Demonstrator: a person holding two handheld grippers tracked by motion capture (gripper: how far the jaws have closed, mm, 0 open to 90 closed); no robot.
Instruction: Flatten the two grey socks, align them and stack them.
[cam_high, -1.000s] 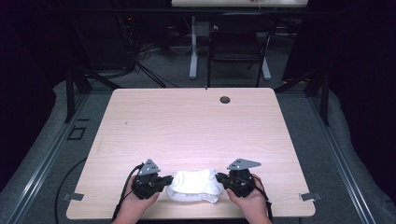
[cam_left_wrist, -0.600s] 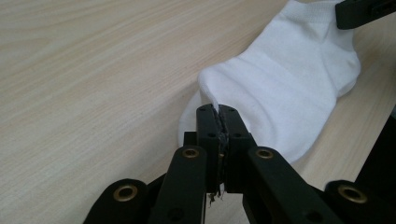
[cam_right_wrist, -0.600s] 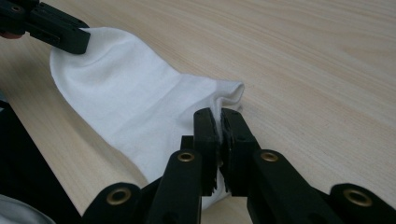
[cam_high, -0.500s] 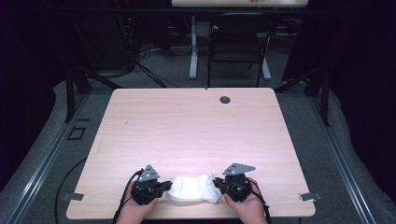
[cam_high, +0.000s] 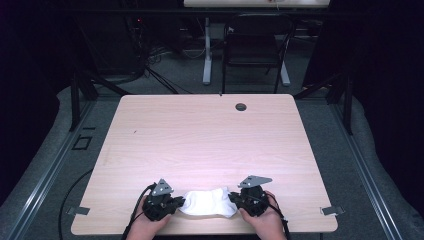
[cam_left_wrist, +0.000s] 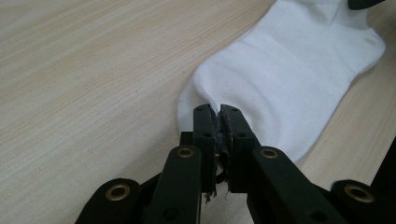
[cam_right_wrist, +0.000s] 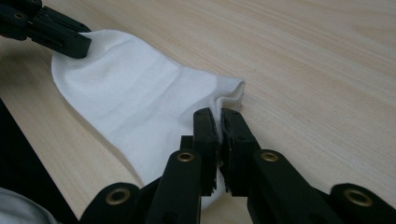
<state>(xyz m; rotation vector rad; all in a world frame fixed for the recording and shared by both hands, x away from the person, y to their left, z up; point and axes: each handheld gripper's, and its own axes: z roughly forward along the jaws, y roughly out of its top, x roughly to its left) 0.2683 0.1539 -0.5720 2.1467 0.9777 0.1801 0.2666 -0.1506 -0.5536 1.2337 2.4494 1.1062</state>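
**White sock pinched at both ends near the counter's front edge**

The white cotton ankle sock (cam_high: 206, 203) lies stretched sideways on the light wood-grain counter (cam_high: 200, 140), close to the edge nearest the person and roughly centred along it. It rests on the surface, with soft folds across its middle.

The left gripper (cam_high: 176, 202), black with a grey three-cornered plate on top, sits at the sock's left end, held by the person's left hand (cam_high: 145, 227). In the left gripper view its jaws are pressed together on a small fold at the rounded end of the fabric (cam_left_wrist: 280, 70), with cloth caught between them at the tips (cam_left_wrist: 218, 114).

The right gripper (cam_high: 233, 200), built the same way, sits at the sock's right end in the person's right hand (cam_high: 265, 222). In the right gripper view its jaws pinch a puckered edge of the sock (cam_right_wrist: 140, 102), the fabric bunching up just above the tips (cam_right_wrist: 218, 116); the left gripper's jaws (cam_right_wrist: 74, 42) show at the far end of the sock, touching it.

Farther back on the counter, near the rear edge and well apart from the sock, is a small dark round grommet hole (cam_high: 241, 106). Behind the counter stands a black chair (cam_high: 255, 50) on the grey floor (cam_high: 390, 165).
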